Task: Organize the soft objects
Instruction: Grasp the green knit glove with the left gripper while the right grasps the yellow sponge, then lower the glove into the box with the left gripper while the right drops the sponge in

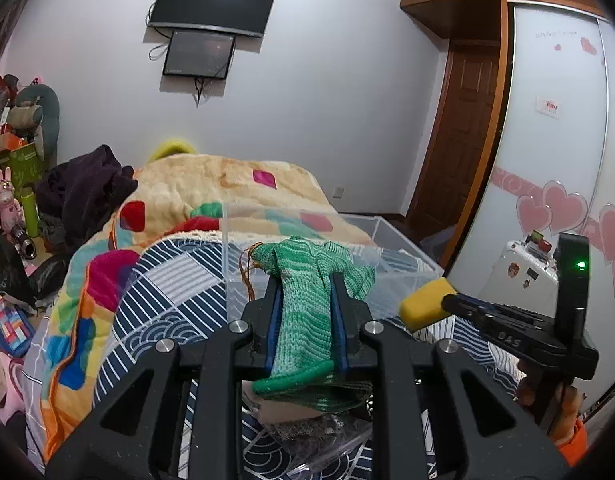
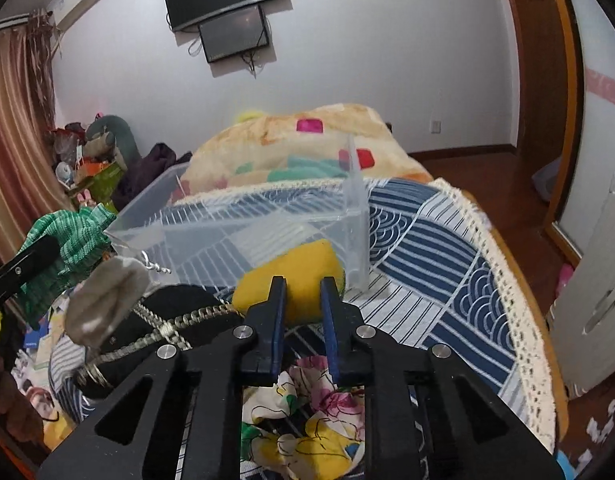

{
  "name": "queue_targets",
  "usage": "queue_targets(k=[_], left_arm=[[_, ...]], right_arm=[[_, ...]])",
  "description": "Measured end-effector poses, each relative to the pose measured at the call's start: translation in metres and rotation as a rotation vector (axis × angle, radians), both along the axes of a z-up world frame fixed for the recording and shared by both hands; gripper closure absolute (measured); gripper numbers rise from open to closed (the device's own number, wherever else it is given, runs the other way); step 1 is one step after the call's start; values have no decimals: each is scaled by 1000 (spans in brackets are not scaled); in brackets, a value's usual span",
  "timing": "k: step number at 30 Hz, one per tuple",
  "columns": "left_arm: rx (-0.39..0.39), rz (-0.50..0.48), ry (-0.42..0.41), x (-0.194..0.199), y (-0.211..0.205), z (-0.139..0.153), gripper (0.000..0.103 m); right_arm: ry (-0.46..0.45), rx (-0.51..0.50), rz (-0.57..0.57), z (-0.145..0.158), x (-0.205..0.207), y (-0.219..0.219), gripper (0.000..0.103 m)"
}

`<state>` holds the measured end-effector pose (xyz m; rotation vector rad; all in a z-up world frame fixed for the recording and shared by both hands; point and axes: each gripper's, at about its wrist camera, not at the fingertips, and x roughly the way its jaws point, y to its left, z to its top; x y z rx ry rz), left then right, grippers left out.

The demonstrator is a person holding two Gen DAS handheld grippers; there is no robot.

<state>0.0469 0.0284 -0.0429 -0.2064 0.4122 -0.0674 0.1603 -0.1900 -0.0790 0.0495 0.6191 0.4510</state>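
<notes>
1. Clamped between the blue pads of the left gripper (image 1: 306, 312) is a green knitted glove (image 1: 307, 300); the jaws are drawn in narrowly against the fabric, and the glove's cuff is seen hanging below the fingers while its upper part flops forward over the near wall of a clear plastic box (image 1: 395, 240)
2. A yellow sponge (image 2: 291, 280) is pinched by the right gripper (image 2: 303, 300), whose jaws are closed partway onto its sides; the sponge is held just in front of the clear plastic box (image 2: 235, 220), near the box's front right corner
3. The box is seen resting on a blue-and-white patterned bedspread (image 2: 435, 264), with a colourful patched blanket (image 1: 211, 184) heaped behind it
4. In the left wrist view the sponge (image 1: 423, 300) is shown at the tips of the right gripper (image 1: 451, 300), to the right of the glove
5. In the right wrist view the glove (image 2: 67, 240) is seen at the far left, beside a grey sock (image 2: 103, 300) and a black item with braided trim (image 2: 175, 312)
6. A floral cloth (image 2: 303, 412) is seen lying below the right gripper
</notes>
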Motion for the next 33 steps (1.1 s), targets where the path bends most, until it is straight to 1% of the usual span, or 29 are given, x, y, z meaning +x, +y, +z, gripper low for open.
queue_targets(k=[5,9,14,17,20,25,28,31,33], left_arm=[[-10,3,-21,-1,5,11,81],[-28,-6,-29,6,9,20,81],[-38,-21,-24,25,12,29,81],[-49,-37,-4,40,14,30,81],[-59,-52,36,59,14,27,81],[-43,-68,131,92,8,14,81],[-51,-86,193,108,6,5,81],[-47,-86,257,123,5,-7,81],[-51,-82,286,130,6,-12,81]], right_arm=[[-65,27,-5,21,-6,0,88],[-113,41,-6,36,-9,1,88],[-145,44,-8,47,-5,5,88],[-156,40,-9,50,2,10,88],[-158,33,-14,52,12,15,88],[-150,6,-17,48,30,29,88],[-125,-11,-15,41,38,37,88],[-92,-41,-11,31,47,45,88],[-69,-62,-12,25,52,48,88]])
